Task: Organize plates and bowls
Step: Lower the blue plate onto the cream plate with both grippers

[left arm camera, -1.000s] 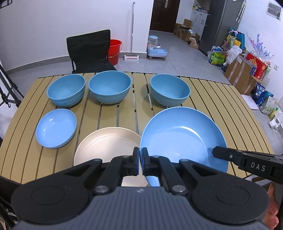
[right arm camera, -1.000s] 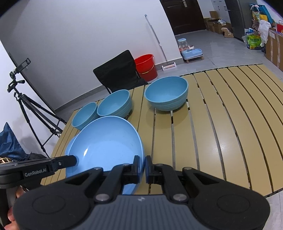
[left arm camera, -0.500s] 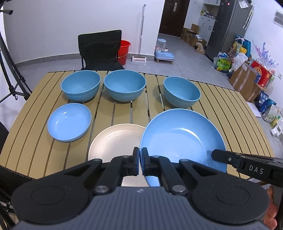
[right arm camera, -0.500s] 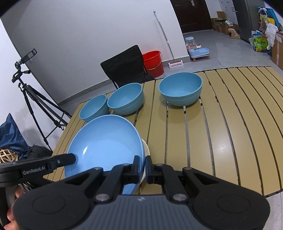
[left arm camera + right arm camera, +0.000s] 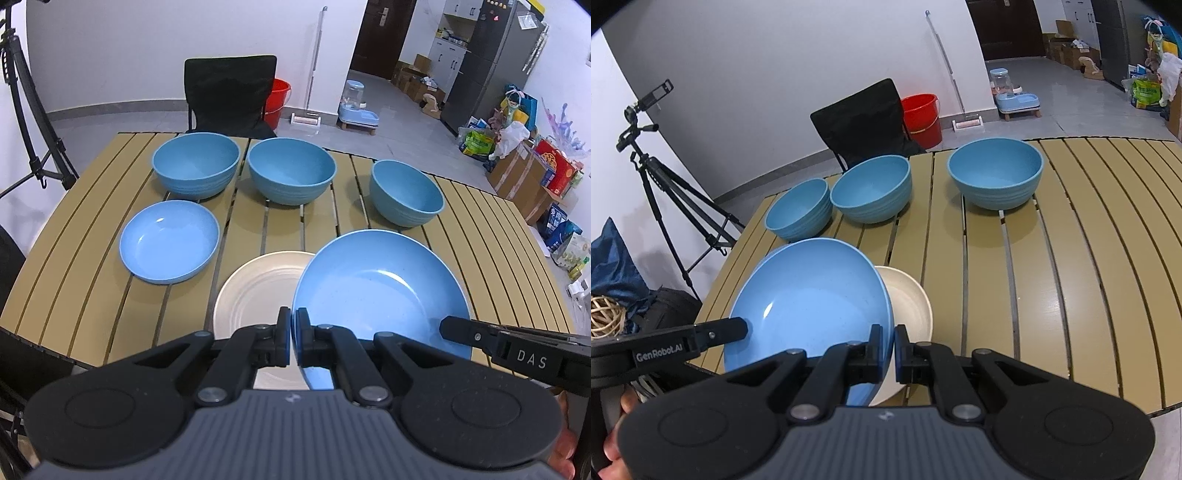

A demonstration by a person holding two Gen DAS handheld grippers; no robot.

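Observation:
A large blue plate [image 5: 380,295] hangs just above the slatted table, held by both grippers. My left gripper [image 5: 291,328] is shut on its left rim, and my right gripper [image 5: 888,345] is shut on its right rim [image 5: 809,299]. The plate overlaps a cream plate [image 5: 255,295] that lies on the table; in the right wrist view the cream plate [image 5: 908,299] shows past its right edge. A small blue plate [image 5: 168,240] lies to the left. Three blue bowls [image 5: 195,164], [image 5: 291,170], [image 5: 406,192] stand in a row behind.
The tan slatted table [image 5: 498,236] has bare slats on its right half [image 5: 1089,258]. A black chair [image 5: 229,96] and a red bucket [image 5: 921,118] stand beyond the far edge. A tripod [image 5: 657,177] stands off the left side.
Both grippers have carried the large blue plate to the left across the table. It now overlaps the cream plate, whose right side has come into the right wrist view.

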